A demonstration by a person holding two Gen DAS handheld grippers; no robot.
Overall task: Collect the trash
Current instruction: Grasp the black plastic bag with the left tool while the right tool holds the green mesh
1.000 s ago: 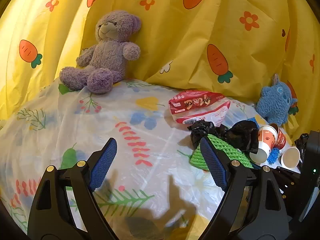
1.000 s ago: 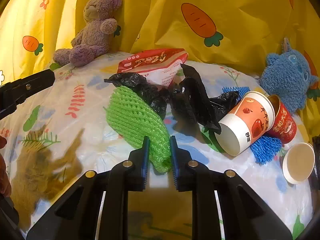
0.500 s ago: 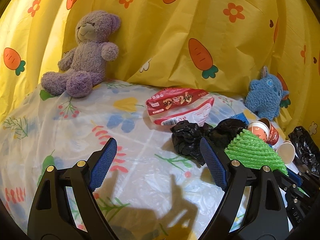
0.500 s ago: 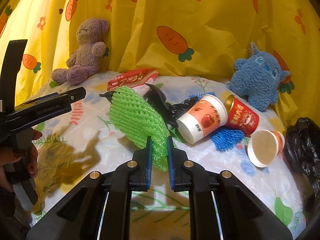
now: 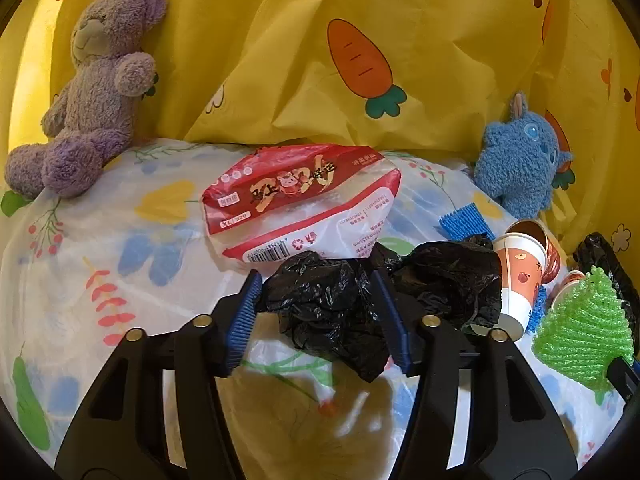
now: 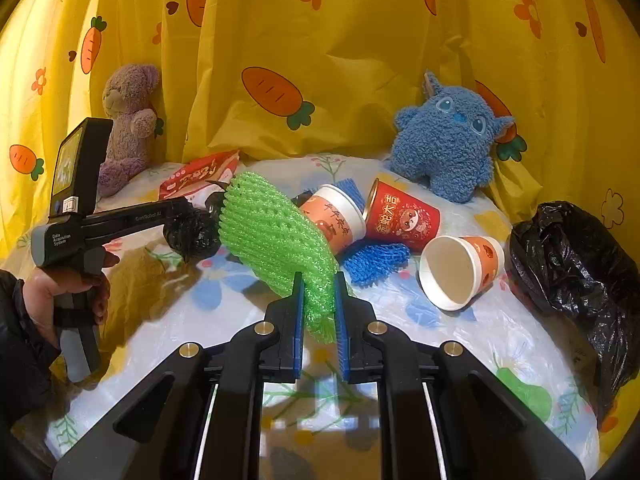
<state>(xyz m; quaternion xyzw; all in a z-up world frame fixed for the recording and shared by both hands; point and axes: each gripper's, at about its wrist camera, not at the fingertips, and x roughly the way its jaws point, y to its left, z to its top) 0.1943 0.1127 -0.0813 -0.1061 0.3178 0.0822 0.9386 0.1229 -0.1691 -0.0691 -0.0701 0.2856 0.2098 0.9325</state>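
Note:
My right gripper (image 6: 318,312) is shut on a green foam net (image 6: 276,240) and holds it above the table; the net also shows in the left wrist view (image 5: 584,328). My left gripper (image 5: 316,316) is open, its jaws on either side of a crumpled black plastic bag (image 5: 332,304) lying on the table. A red and white plastic wrapper (image 5: 304,200) lies just behind it. Paper cups lie on their sides: an orange one (image 6: 336,216), a red one (image 6: 404,216) and another orange one (image 6: 460,272). An open black trash bag (image 6: 576,264) sits at the right.
A purple teddy bear (image 5: 92,92) sits at the back left and a blue plush toy (image 6: 448,148) at the back right. A blue foam net (image 6: 372,260) lies under the cups. Yellow carrot-print cloth (image 6: 320,60) hangs behind the floral table cover (image 5: 120,240).
My left gripper moved right and forward until its open jaws straddle the black bag. My right gripper lifted the green net up and carried it rightward, toward the trash bag.

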